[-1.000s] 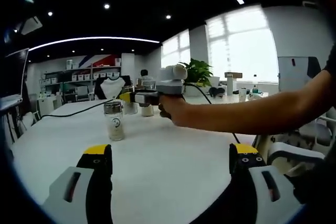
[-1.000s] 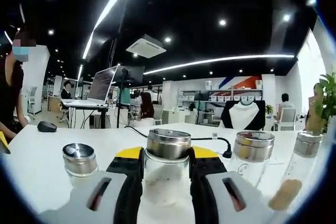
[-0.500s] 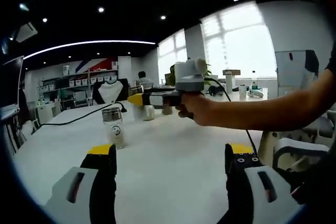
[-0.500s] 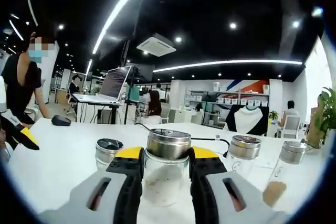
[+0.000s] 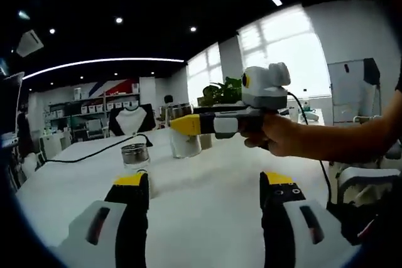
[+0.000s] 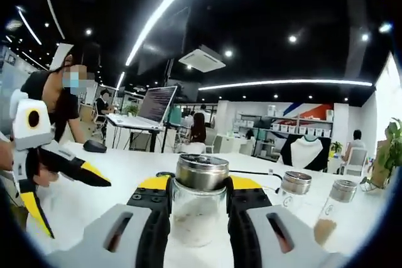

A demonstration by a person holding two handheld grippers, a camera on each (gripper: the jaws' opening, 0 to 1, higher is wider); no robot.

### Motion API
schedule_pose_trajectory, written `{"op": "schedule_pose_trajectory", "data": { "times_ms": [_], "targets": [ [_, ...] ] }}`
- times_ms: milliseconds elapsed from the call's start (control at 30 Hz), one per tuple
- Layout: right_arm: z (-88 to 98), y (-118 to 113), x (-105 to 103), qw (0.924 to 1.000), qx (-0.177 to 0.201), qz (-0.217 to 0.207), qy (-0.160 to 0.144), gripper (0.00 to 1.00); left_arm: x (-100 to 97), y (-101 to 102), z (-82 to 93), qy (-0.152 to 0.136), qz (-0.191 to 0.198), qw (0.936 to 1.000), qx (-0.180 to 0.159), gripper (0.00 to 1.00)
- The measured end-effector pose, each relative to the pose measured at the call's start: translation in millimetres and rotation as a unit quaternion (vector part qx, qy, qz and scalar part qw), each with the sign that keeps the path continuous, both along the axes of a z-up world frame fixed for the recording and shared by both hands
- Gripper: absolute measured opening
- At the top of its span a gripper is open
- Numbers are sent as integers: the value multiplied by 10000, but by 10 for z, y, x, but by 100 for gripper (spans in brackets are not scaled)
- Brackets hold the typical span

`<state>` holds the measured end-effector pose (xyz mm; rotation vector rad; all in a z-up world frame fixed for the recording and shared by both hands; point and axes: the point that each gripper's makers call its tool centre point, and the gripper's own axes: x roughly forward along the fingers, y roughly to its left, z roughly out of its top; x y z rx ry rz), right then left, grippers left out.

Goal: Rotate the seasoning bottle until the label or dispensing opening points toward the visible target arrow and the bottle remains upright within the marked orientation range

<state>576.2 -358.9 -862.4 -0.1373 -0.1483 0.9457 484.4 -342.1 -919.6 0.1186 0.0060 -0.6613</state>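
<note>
White tabletop (image 6: 113, 180) carries two more metal-capped jars (image 6: 294, 187) beside the held one; a laptop (image 6: 152, 106) stands behind. We find the right hand-held gripper (image 6: 198, 202) clenched on the seasoning bottle (image 6: 200, 208), upright between its jaws. We see the left hand-held gripper (image 5: 204, 202) released, another jar (image 5: 134, 155) just ahead.

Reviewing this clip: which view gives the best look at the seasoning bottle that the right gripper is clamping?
The right gripper view. The seasoning bottle stands close and centred between the right gripper jaws, its metal cap and glass body plain. In the left gripper view the bottle is small, distant and partly covered by that gripper's yellow tip.
</note>
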Motion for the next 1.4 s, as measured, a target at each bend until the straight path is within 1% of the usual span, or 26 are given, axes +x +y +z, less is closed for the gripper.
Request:
{"op": "schedule_pose_trajectory", "data": {
  "times_ms": [33, 67, 133, 167, 267, 333, 400, 433, 500, 600, 733, 800, 833, 867, 933, 1000, 1033, 1133, 1200, 1233, 1333, 1400],
  "targets": [
    [10, -8, -30, 10000, 47, 39, 28, 30, 23, -13, -19, 20, 49, 10000, 51, 71],
    [14, -23, -72, 9999, 73, 60, 92, 30, 54, -28, -32, -34, 89, 9999, 108, 73],
    [30, -47, -128, 9999, 123, 59, 94, 30, 91, -53, -37, -80, 127, 9998, 90, 76],
    [42, -63, -170, 9998, 173, 79, 109, 30, 118, -73, -53, -74, 138, 9998, 94, 76],
    [50, -82, -275, 9995, 246, 156, 156, 31, 154, -148, -102, -28, 86, 9998, 183, 76],
    [24, -77, -338, 9995, 193, 186, 143, 31, 192, -168, -133, 74, 92, 9997, 210, 76],
    [-15, -73, -386, 9996, 151, 240, 97, 31, 196, -189, -143, 175, 35, 9997, 137, 73],
    [-37, -67, -400, 9994, 147, 291, 113, 31, 194, -223, -116, 239, -73, 9996, -88, 71],
    [-96, -58, -424, 9990, 94, 378, 201, 31, 193, -246, -88, 208, -167, 9995, -196, 68],
    [-141, -57, -474, 9988, 46, 442, 219, 31, 206, -275, -91, 137, -249, 9995, -117, 66],
    [-173, -42, -558, 9981, 11, 567, 249, 31, 234, -324, -148, 144, -311, 9994, 40, 65],
    [-175, -26, -622, 9974, 5, 697, 184, 31, 223, -355, -164, 117, -418, 9990, 124, 62],
    [-182, -17, -658, 9967, 11, 788, 177, 31, 213, -365, -158, 122, -444, 9989, 100, 61],
    [-196, -18, -671, 9962, 19, 841, 237, 31, 203, -379, -151, 128, -488, 9987, 62, 61],
    [-217, -27, -717, 9955, 18, 902, 286, 31, 182, -372, -131, 131, -535, 9985, 6, 57],
    [-243, -30, -779, 9947, -37, 994, 275, 31, 115, -399, -81, 34, -738, 9972, -62, 54],
    [-252, -33, -803, 9942, -43, 1037, 278, 31, 101, -394, -70, 30, -757, 9971, -87, 54],
    [-246, -54, -898, 9919, 94, 1217, 350, 31, 32, -424, -38, -31, -938, 9955, -107, 51],
    [-236, -65, -955, 9900, 157, 1354, 362, 31, 9, -430, -44, -118, -985, 9951, 13, 51],
    [-233, -70, -973, 9893, 175, 1396, 376, 31, -5, -442, -41, -139, -1034, 9945, 17, 51],
    [-215, -81, -1031, 9875, 255, 1505, 399, 31, -42, -465, -36, -125, -1174, 9930, -57, 48],
    [-208, -72, -1104, 9836, 304, 1728, 425, 31, -90, -505, -41, -95, -1358, 9906, -107, 47]
  ]
}}
